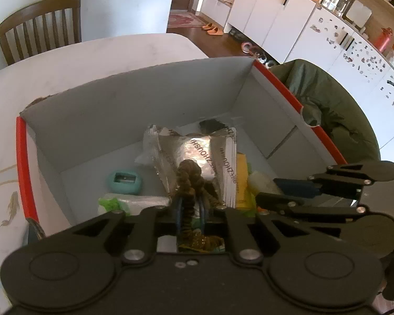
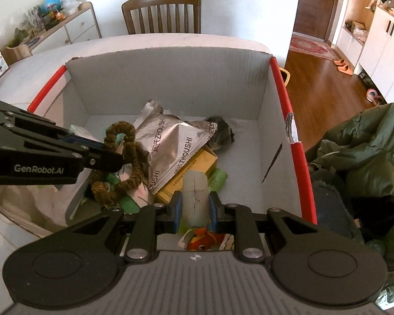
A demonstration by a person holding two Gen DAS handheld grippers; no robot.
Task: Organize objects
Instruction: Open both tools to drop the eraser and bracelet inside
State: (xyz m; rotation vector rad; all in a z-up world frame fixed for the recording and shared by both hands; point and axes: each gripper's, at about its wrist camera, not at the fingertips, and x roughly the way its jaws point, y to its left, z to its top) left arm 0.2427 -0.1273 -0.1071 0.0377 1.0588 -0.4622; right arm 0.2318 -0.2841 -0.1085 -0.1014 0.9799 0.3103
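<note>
A white cardboard box with red rims (image 1: pixel 26 162) (image 2: pixel 278 78) stands on the table, and both grippers hang over it. My left gripper (image 1: pixel 190 207) (image 2: pixel 118 149) is shut on a brown twisted fuzzy cord (image 1: pixel 189 181) (image 2: pixel 123 157), which dangles above the contents. My right gripper (image 2: pixel 195 208) (image 1: pixel 283 197) is shut on a pale, cracked cylindrical object (image 2: pixel 195 197) (image 1: pixel 262 182). Inside the box lie a silver foil packet (image 1: pixel 197 152) (image 2: pixel 170 141), a yellow carton (image 2: pixel 197 168), a teal pencil sharpener (image 1: pixel 124 181) and green-and-white wrappers (image 1: pixel 128 200).
The box sits on a white table (image 1: pixel 92 57) (image 2: pixel 170 40) with a wooden chair (image 1: pixel 42 26) (image 2: pixel 161 13) beyond it. A dark green jacket (image 1: pixel 328 105) (image 2: pixel 367 144) lies right of the box. White cabinets (image 1: pixel 275 18) line the far right.
</note>
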